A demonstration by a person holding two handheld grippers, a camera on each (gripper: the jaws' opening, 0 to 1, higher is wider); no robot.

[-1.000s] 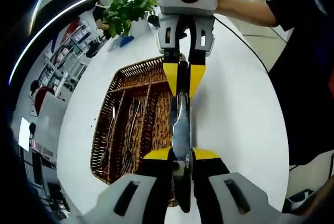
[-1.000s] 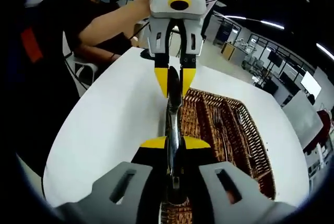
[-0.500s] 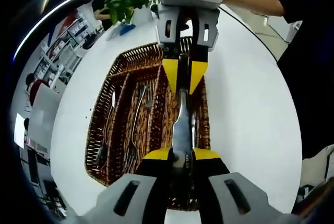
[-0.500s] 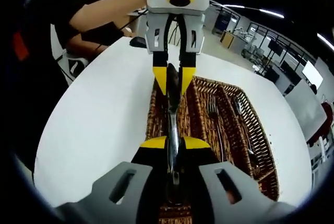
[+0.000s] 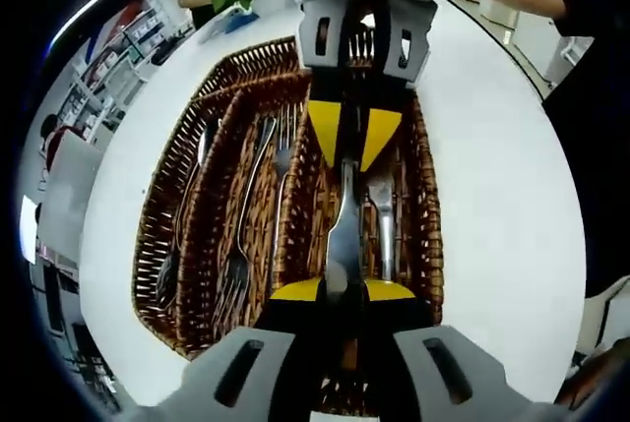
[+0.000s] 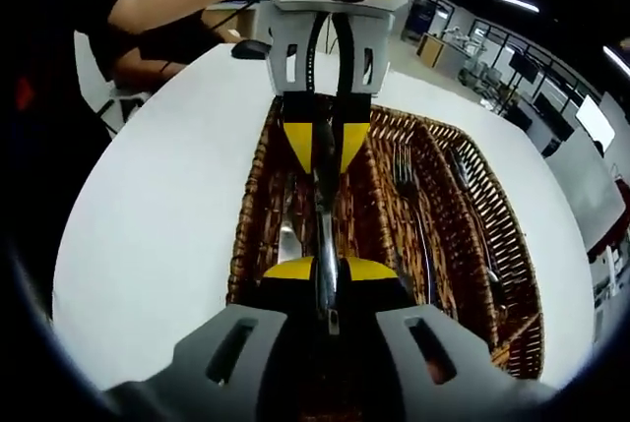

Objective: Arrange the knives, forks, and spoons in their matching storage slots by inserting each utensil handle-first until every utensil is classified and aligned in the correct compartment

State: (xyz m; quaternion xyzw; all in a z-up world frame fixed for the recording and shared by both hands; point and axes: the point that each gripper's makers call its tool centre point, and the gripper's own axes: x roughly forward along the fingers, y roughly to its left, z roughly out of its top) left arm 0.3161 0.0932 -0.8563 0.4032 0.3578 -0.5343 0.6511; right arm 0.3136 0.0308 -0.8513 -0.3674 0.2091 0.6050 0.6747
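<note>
Wicker tray [image 5: 187, 156] mid-frame | our left gripper [image 5: 342, 290] and right gripper [image 6: 324, 270] both clamp knife [image 5: 344, 230] | we'd lower level, release together.

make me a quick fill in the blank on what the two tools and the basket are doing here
1. Both tools grip one ____ between them, the left tool at one end and the right tool at the other.
2. It hangs over a brown wicker ____ with long slots.
3. The basket sits on a round ____ table.
4. In the slot next to the held piece lie several ____ with their prongs showing.

Missing words: knife; basket; white; forks
</note>
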